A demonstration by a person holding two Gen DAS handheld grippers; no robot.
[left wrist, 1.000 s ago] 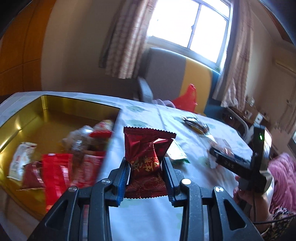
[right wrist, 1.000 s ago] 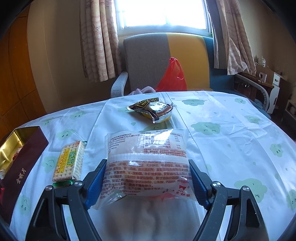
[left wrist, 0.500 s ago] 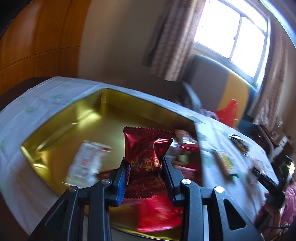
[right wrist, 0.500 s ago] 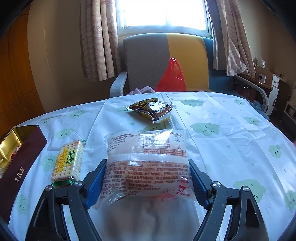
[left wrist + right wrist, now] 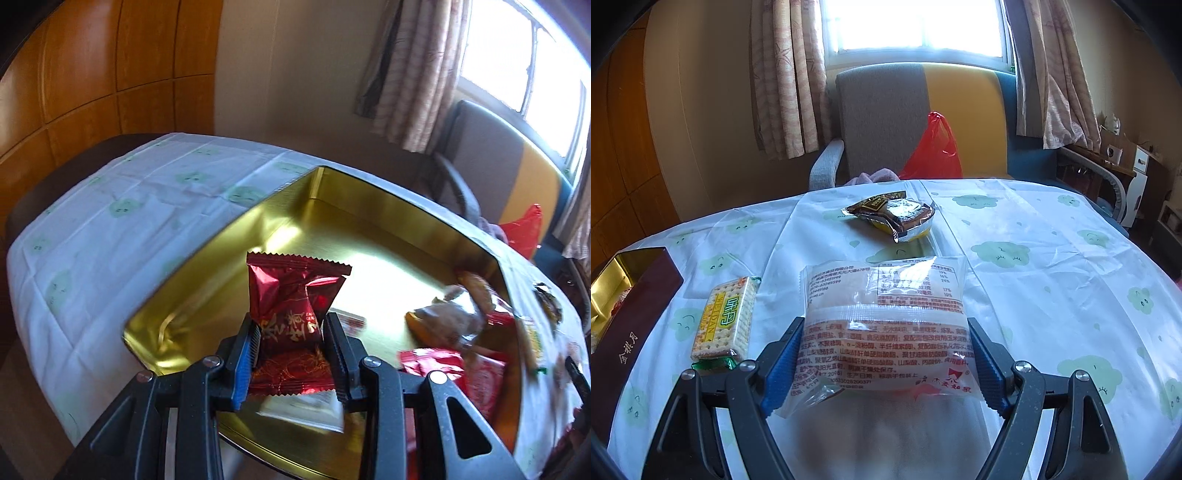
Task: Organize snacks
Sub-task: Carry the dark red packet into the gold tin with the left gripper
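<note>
Over gold tin (image 5: 388,218): left gripper (image 5: 291,345) clamps red packet (image 5: 291,295) | right gripper (image 5: 886,363) clamps clear bread pack (image 5: 886,325) above tablecloth (image 5: 1052,258)

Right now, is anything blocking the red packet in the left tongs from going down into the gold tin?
Nothing visible does. The red packet hangs over the gold tin; bare floor lies ahead, other snacks sit right.

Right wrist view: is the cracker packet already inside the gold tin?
No, the cracker packet lies on the tablecloth, beside the gold tin and outside its wall.
</note>
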